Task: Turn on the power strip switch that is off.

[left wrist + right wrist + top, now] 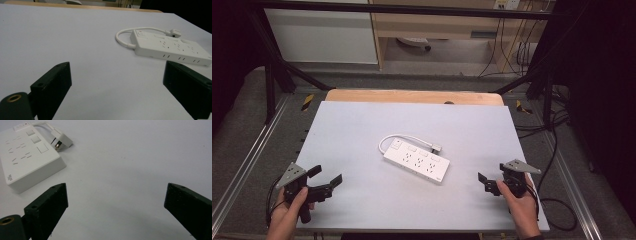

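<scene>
Here, the biggest thing before you is the pale grey table point(362, 200), with a strip of bare wood along its far edge. Take the white power strip point(417, 161) as your landmark: it lies flat near the middle of the table, set at a slant, its socket face up. Its short white cable point(404, 137) loops out from the far left end of the strip and curls along the far side, ending in a white plug point(436, 147) that rests on the table just beside the strip's far long edge. In the right gripper view the plug's metal pins show, pointing toward the strip.

Your left gripper point(326, 179) sits well to the near left of the power strip, close to the table's near left corner, held in your left hand point(287, 210). Its jaws stand wide apart with nothing between them; in the left gripper view they frame bare table, and the strip lies farther off toward the right.

Your right gripper point(484, 182) sits to the near right of the power strip, apart from it, held in your right hand point(523, 207). Its jaws are likewise spread wide and grip nothing; in the right gripper view the strip's end lies beyond the left jaw, not touching it.
</scene>
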Demonstrator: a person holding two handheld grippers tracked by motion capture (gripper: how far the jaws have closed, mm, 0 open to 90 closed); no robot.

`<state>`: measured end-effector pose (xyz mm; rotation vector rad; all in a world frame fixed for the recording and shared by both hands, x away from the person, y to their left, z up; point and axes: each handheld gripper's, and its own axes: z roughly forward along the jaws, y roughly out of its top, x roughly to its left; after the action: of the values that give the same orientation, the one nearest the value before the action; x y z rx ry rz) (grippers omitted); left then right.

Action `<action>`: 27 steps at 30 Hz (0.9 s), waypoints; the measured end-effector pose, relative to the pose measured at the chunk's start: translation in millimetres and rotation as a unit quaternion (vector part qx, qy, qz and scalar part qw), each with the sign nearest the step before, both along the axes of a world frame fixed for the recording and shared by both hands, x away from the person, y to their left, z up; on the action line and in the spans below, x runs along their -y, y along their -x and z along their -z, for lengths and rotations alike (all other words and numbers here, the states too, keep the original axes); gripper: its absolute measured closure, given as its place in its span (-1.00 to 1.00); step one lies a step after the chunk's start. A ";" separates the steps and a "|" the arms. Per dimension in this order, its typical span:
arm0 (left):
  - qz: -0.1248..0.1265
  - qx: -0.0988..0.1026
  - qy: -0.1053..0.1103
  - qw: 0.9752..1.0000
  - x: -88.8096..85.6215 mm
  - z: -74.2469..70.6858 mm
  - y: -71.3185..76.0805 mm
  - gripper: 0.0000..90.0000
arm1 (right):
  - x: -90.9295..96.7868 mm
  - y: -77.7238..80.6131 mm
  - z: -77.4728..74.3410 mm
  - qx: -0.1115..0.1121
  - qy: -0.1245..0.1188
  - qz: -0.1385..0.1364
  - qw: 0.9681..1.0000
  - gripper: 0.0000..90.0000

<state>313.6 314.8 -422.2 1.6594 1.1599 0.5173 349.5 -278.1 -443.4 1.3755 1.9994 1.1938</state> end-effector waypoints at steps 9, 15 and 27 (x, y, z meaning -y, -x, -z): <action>0.004 0.000 -0.013 1.000 3.3 0.0 -1.0 -0.82 | -0.1 -2.4 0.8 0.002 -0.009 -0.008 1.000 -0.86; 0.007 -0.002 -0.016 1.000 3.8 0.7 -0.9 -0.83 | -3.2 -2.0 -1.9 0.005 -0.019 -0.021 1.000 -0.86; 0.014 -0.004 -0.013 1.000 5.2 1.1 -0.9 -0.86 | -6.0 0.2 -13.8 0.017 -0.042 -0.036 0.998 -0.91</action>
<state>314.5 309.5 -423.3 1.6980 1.1385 0.5108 349.3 -272.2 -429.7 1.3251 2.0110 1.3378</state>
